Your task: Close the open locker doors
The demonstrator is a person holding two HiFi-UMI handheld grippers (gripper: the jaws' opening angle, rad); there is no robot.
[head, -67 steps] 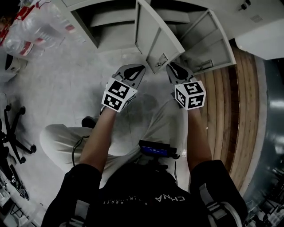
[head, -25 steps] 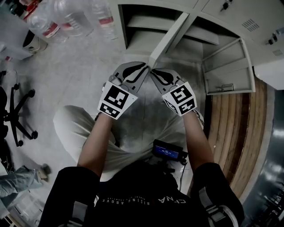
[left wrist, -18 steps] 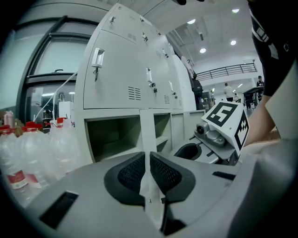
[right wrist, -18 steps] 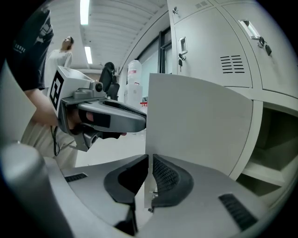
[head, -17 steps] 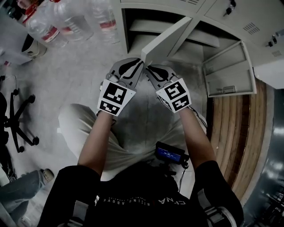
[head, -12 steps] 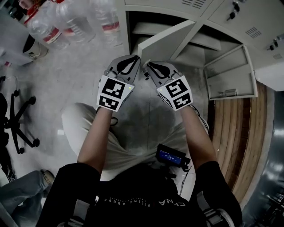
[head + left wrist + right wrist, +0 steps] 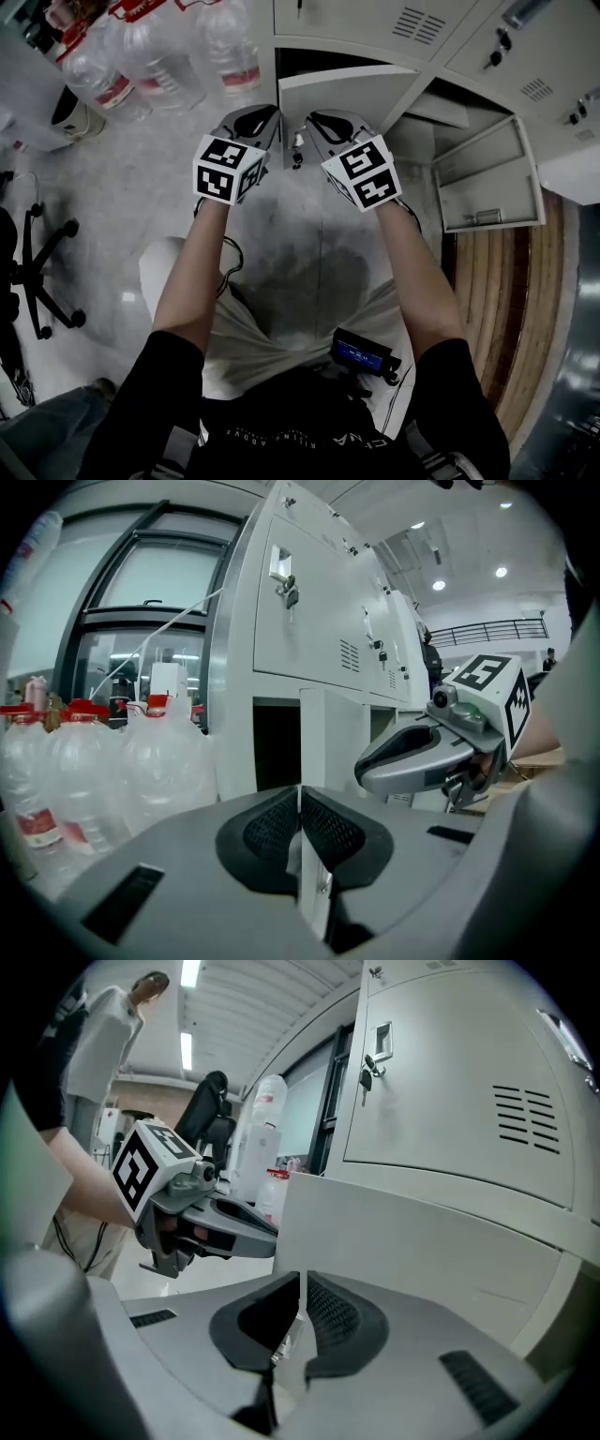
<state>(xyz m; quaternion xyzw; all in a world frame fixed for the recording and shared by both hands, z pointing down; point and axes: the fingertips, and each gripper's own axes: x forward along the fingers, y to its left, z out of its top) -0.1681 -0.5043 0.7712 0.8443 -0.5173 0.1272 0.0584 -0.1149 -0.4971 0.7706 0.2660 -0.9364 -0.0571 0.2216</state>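
I hold my left hand-held gripper [image 7: 273, 112] and my right hand-held gripper [image 7: 313, 119] side by side, tips close together, low in front of the locker [image 7: 375, 23]. Both have their jaws drawn together: the left pads meet at the tips, the right pads leave only a hairline gap, and I see nothing clamped in either.

The nearer locker door [image 7: 352, 89] is just ahead of both tips, swung most of the way to, with a dark gap of its compartment [image 7: 314, 62] showing above it. Its free edge stands between my two hand-held grippers: the left tip lies just outside that edge, and the right tip is at the door's outer face. I cannot tell whether either one presses on it.

Well off to the right of my right hand-held gripper, a second locker door [image 7: 487, 178] hangs wide open. To the left of my left hand-held gripper stand large water bottles [image 7: 141, 61] on the floor.
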